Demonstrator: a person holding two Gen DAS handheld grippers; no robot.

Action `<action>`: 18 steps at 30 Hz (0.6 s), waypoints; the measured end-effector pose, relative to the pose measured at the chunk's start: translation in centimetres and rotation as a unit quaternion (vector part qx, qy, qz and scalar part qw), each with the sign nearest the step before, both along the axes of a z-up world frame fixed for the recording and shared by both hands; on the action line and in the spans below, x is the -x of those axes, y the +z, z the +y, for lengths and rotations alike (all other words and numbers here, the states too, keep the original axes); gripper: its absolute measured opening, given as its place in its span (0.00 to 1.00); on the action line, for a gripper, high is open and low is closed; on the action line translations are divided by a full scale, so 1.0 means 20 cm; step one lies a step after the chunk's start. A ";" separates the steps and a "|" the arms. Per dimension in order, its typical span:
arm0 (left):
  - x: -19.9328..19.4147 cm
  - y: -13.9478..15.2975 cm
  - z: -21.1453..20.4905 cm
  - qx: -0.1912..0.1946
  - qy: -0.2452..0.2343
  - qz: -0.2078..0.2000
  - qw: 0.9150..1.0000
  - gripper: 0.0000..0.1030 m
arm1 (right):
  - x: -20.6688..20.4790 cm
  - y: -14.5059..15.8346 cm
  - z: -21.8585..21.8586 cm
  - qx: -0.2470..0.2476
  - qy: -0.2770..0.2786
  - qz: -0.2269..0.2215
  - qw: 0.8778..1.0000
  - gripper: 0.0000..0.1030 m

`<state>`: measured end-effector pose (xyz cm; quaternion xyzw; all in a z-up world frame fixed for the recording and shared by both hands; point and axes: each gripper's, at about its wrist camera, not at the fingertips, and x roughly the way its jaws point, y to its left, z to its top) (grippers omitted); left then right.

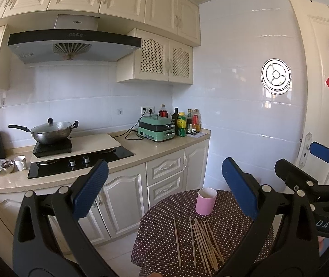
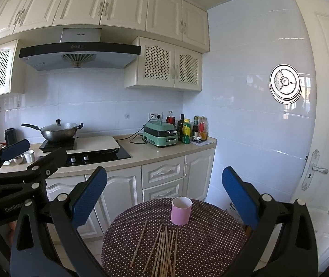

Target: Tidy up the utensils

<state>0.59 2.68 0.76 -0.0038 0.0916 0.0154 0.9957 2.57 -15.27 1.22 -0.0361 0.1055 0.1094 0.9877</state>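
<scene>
From the left wrist, the left gripper [image 1: 164,189] hung above a small round surface [image 1: 155,230] under a dark dotted cloth, its blue fingers [image 1: 90,189] spread wide with nothing between them, which read as a hand not yet committed to a pick. The chopsticks [image 1: 201,244] lay loose and flat on the cloth, most bunched and crossing, two lying a little apart to the left; the pink cup [image 1: 206,201] stood upright just beyond their far ends, mouth up, likely placed there as the holder they belong in. The right gripper [image 1: 307,173] showed at the right edge, and the letters "DAS" could be read on its black body. On the range hood [image 1: 74,43] across the kitchen a brand plate was visible but too small to read with confidence. From the right wrist, the right gripper [image 2: 164,196] was likewise held high over the same surface [image 2: 127,230], its fingers [image 2: 88,196] wide apart and empty, so both tools seemed poised at the start of the job. The chopsticks [image 2: 164,251] lay fanned toward the camera, ends near the pink cup [image 2: 181,210] but not touching it as far as could be told. The left gripper [image 2: 26,157] entered from the left, marked with partly legible lettering like "GenRobo". Bottles [image 2: 188,130] on the counter carried labels too blurred to read.
</scene>
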 end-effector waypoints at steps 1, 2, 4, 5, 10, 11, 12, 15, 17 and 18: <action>0.00 0.00 -0.01 -0.001 0.001 0.000 1.000 0.94 | -0.01 0.00 0.00 0.000 0.001 0.001 1.000 0.93; 0.00 -0.01 -0.01 -0.001 0.002 0.000 1.000 0.94 | -0.01 0.00 0.01 0.001 0.001 0.002 1.000 0.93; -0.01 -0.01 0.00 -0.002 0.002 0.001 1.000 0.94 | -0.01 -0.01 0.01 0.002 0.001 0.003 1.000 0.93; -0.02 -0.01 0.00 -0.003 0.002 0.002 1.000 0.94 | -0.02 -0.01 0.02 0.005 0.002 0.004 1.000 0.93; -0.05 -0.04 -0.02 -0.004 0.002 0.007 1.000 0.94 | -0.06 -0.03 0.02 0.006 0.004 0.008 1.000 0.93; -0.07 -0.05 -0.03 -0.005 0.002 0.008 1.000 0.94 | -0.07 -0.03 0.02 0.008 0.005 0.010 1.000 0.93; -0.08 -0.05 -0.04 -0.007 0.003 0.010 1.000 0.94 | -0.09 -0.03 0.02 0.011 0.006 0.012 1.000 0.93; -0.13 -0.08 -0.05 -0.009 0.001 0.017 1.000 0.94 | -0.13 -0.05 0.01 0.015 0.004 0.017 1.000 0.93; -0.18 -0.09 -0.07 -0.012 0.000 0.027 1.000 0.94 | -0.18 -0.07 0.00 0.018 0.004 0.026 0.999 0.93; -0.20 -0.11 -0.08 -0.013 -0.001 0.031 0.999 0.94 | -0.21 -0.08 -0.01 0.019 0.005 0.030 0.999 0.93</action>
